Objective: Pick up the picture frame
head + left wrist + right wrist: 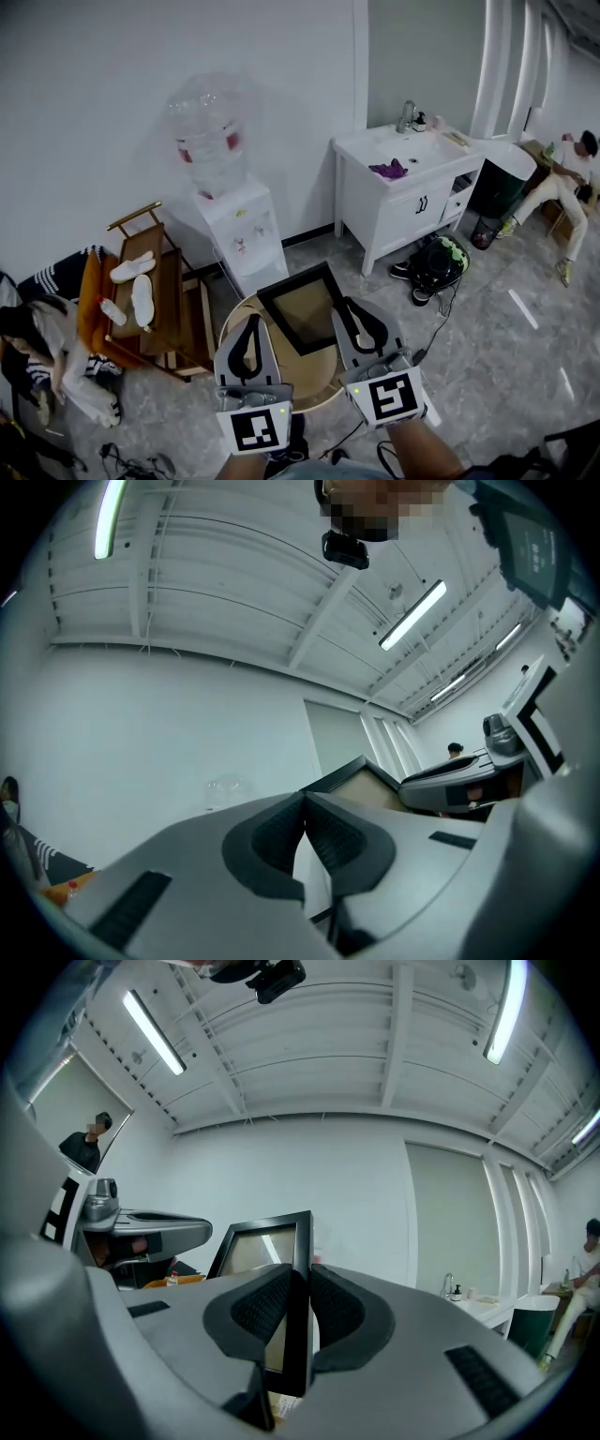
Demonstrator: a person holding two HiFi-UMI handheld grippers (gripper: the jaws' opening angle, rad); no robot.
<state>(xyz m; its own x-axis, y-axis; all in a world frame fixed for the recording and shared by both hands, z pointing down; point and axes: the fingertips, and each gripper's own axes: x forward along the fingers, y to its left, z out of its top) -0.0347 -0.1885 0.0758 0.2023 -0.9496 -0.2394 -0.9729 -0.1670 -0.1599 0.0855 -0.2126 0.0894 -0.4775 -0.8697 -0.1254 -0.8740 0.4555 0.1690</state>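
Note:
The picture frame point(302, 306) is black-edged with a brownish panel and is held tilted above the small round wooden table point(305, 373). My right gripper point(349, 311) is shut on the frame's right edge; in the right gripper view that black edge point(301, 1241) runs straight up between the ribbed pads point(339, 1309). My left gripper point(251, 326) hangs just left of the frame with its jaws pressed together on nothing. In the left gripper view point(303, 803) the frame's corner point(349, 775) shows beyond the tips, with the right gripper point(450, 785) past it.
A water dispenser point(232, 220) stands against the wall behind the table. A white sink cabinet point(403, 187) is at the right, with a helmet point(441, 261) and shoes on the floor beside it. A wooden rack point(155, 300) with slippers is left. People sit at far left point(37, 352) and far right point(562, 178).

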